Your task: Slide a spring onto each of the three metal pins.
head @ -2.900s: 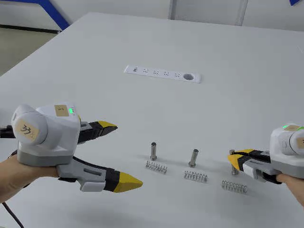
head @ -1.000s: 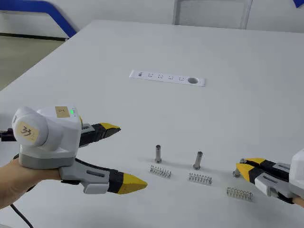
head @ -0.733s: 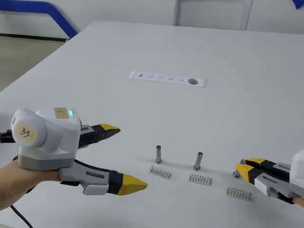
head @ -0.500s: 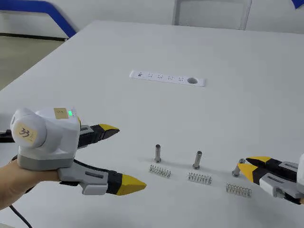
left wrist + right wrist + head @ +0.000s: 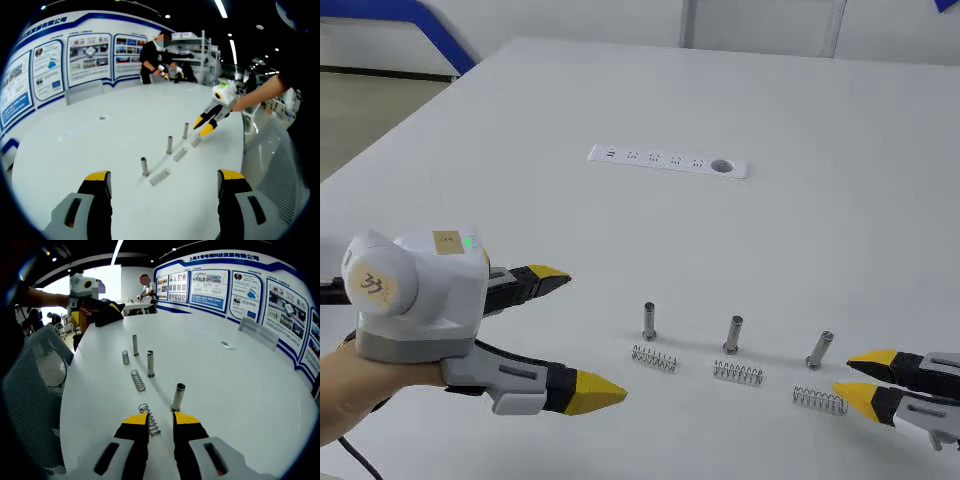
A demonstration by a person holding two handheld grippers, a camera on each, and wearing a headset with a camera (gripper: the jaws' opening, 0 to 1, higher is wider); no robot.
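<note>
Three pins (image 5: 733, 333) stand on the surface (image 5: 770, 240), a spring (image 5: 653, 358) beside each.
Right hand-held gripper (image 5: 860, 375), narrowly parted and empty, by the rightmost spring (image 5: 818, 400); left hand-held gripper (image 5: 588, 333) spread wide, empty.

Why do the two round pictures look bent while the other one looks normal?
Head view: lines stay straight, with soft even light on the pins. Left gripper view: a fisheye lens bows the table and posters, and the ceiling lights glare. Right gripper view: same bowing, nearest spring sharp.

White hand-held gripper (image 5: 585, 333), black jaws, yellow tips, green light (image 5: 468, 241)
</note>
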